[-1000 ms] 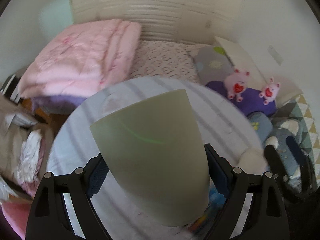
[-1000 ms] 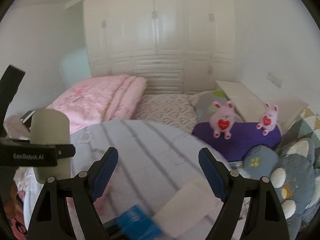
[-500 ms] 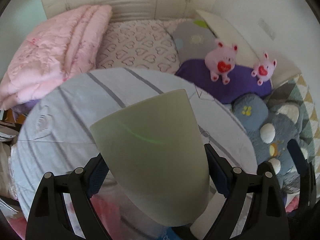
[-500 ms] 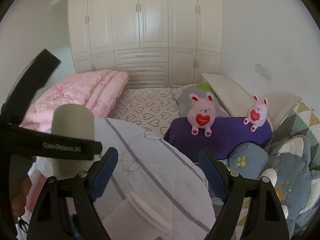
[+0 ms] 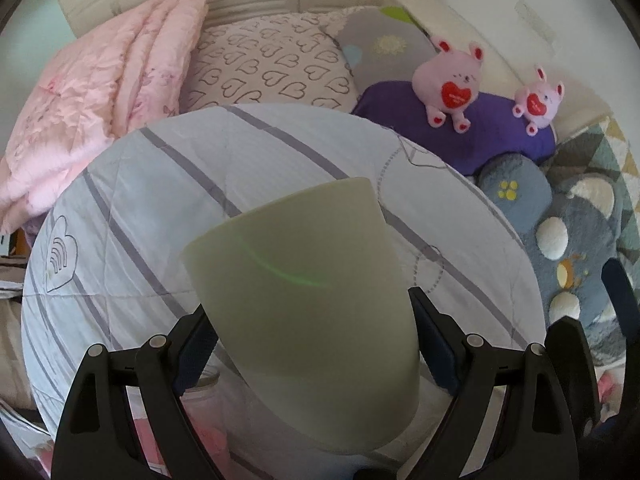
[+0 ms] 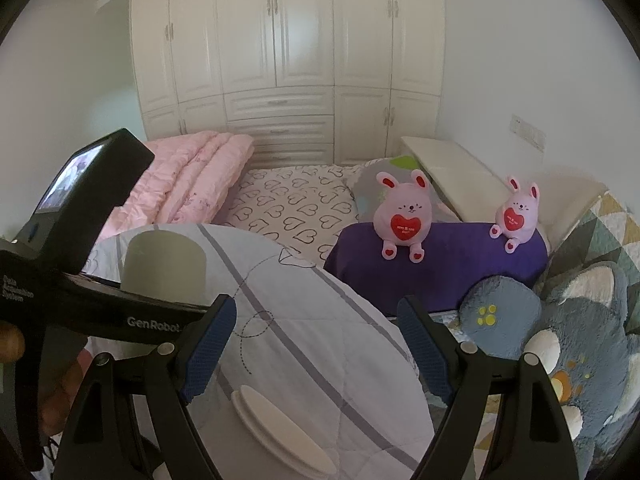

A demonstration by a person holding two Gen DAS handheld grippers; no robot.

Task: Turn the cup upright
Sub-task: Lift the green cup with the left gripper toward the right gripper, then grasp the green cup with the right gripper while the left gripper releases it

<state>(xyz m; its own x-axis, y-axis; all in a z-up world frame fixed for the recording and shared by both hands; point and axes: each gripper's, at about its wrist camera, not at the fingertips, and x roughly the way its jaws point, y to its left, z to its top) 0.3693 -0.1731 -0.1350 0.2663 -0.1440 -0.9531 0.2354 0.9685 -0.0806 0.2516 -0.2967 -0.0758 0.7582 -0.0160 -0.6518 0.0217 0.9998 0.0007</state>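
Note:
A pale green cup [image 5: 308, 312] fills the middle of the left wrist view. My left gripper [image 5: 312, 344] is shut on it, one blue pad against each side, holding it above a round table with a striped cloth [image 5: 132, 216]. Its flat closed end points away from the camera. In the right wrist view the same cup [image 6: 164, 268] stands up out of the left gripper's body at the left. My right gripper [image 6: 316, 344] is open and empty over the cloth.
A white flat lid or coaster [image 6: 280, 428] lies on the table near the right gripper. Behind the table is a bed with a pink quilt [image 5: 100, 92], a heart-print pillow [image 5: 272, 68], two pink plush rabbits [image 6: 404, 216] on a purple cushion, and a grey plush toy [image 6: 560, 340].
The left gripper has carried the cup up and over the table, and more of the cloth shows below it. The right gripper's view has tilted upward. Both grips are unchanged.

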